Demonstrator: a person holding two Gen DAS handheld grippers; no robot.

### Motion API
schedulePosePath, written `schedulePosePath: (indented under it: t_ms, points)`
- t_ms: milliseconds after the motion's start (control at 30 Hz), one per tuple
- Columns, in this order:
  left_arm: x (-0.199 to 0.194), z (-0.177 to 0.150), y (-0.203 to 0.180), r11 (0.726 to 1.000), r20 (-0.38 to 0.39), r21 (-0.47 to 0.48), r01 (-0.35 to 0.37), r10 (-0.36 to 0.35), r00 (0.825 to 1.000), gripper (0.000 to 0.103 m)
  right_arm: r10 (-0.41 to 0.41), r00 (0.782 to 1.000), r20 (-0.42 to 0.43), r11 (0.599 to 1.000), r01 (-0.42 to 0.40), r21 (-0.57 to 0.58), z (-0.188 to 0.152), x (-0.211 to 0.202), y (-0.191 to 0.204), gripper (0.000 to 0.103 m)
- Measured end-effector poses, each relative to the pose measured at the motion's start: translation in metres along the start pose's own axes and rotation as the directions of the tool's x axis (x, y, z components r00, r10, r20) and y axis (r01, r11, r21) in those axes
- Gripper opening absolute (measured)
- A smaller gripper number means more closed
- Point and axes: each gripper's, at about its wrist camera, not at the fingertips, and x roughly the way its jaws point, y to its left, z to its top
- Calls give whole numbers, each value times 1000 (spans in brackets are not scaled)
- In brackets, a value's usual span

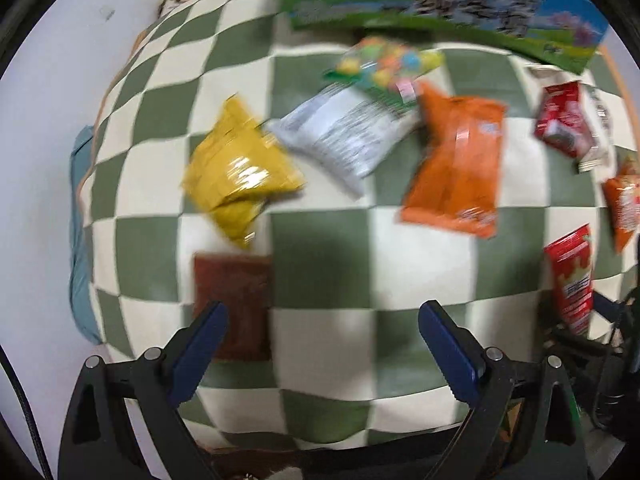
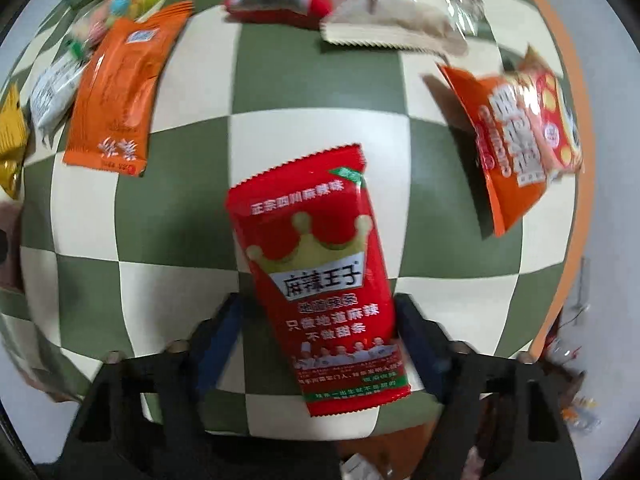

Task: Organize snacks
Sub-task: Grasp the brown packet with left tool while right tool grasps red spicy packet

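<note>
In the left wrist view the left gripper [image 1: 320, 344] hovers low over the green-and-cream checkered cloth [image 1: 320, 248], its blue-padded fingers [image 1: 200, 348] spread wide apart with nothing between them. A flat brown packet [image 1: 234, 300] lies just beside the left finger, at lower left of the frame. Above it sit a crumpled yellow foil bag [image 1: 240, 172], a white printed pouch [image 1: 344, 136] and an orange plastic packet [image 1: 456, 164], all blurred. In the right wrist view the right gripper [image 2: 320, 336] points forward, fingers either side of a long red snack packet with a crown print [image 2: 316, 280] at frame centre; the right finger touches it, but whether they clamp it I cannot tell.
</note>
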Motion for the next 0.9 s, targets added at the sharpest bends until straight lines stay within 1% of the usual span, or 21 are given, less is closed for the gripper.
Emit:
schedulePosePath:
  t_ms: [33, 67, 167, 200, 267, 300, 367, 400, 433, 467, 500, 533, 633, 700, 767, 833, 900]
  points:
    - [3, -2, 8, 1000, -9, -13, -7, 7, 1000, 98, 5, 1000, 4, 1000, -5, -6, -1, -2, 4, 61]
    - [5, -3, 16, 999, -16, -28, -18, 17, 1000, 98, 21, 1000, 7, 1000, -21, -9, -1, -3, 8, 60]
    - [18, -7, 49, 995, -51, -81, -64, 60, 997, 98, 103, 995, 13, 994, -103, -21, 2, -10, 25, 56]
    - [23, -7, 57, 993, -64, -90, -71, 65, 996, 98, 152, 988, 10, 988, -152, -12, 5, -12, 32, 56]
    - [35, -7, 70, 990, -91, -103, -91, 82, 993, 98, 211, 977, 1, 977, -211, 2, 11, -14, 40, 55]
    - [43, -6, 76, 990, -116, -98, -96, 85, 990, 98, 259, 966, 0, 966, -259, 22, 15, -16, 44, 55]
    - [57, -3, 80, 993, -144, -89, -82, 69, 987, 97, 305, 952, 7, 951, -305, 47, 24, -21, 48, 55]
    - [62, -2, 81, 994, -155, -81, -75, 62, 986, 91, 325, 946, 8, 944, -324, 56, 28, -23, 49, 56]
    - [66, -2, 80, 995, -163, -78, -57, 44, 986, 80, 339, 941, -3, 939, -338, 64, 31, -22, 49, 57]
    - [68, -1, 80, 995, -162, -94, -19, 4, 987, 73, 349, 937, -27, 935, -347, 71, 33, -20, 50, 58]
    - [67, -1, 79, 994, -156, -106, 9, -25, 987, 58, 360, 931, -63, 931, -354, 85, 36, -15, 50, 62]
    - [67, -2, 77, 993, -154, -112, 33, -51, 987, 45, 365, 928, -75, 929, -358, 91, 38, -14, 48, 64]
    - [65, -4, 62, 993, -153, -103, 56, -71, 986, 44, 364, 928, -80, 930, -358, 81, 35, -11, 42, 64]
    - [66, -7, 50, 989, -165, -116, 97, -115, 979, 44, 371, 924, -90, 927, -364, 84, 33, -6, 28, 64]
    - [68, -9, 38, 983, -172, -129, 132, -153, 973, 44, 369, 924, -98, 928, -362, 81, 26, -1, 29, 64]
    - [71, -9, 28, 983, -174, -125, 136, -157, 972, 45, 353, 931, -93, 935, -349, 64, 17, 4, 28, 64]
    - [76, -8, 19, 986, -186, -111, 128, -147, 972, 49, 320, 943, -87, 947, -319, 28, 14, 4, 36, 64]
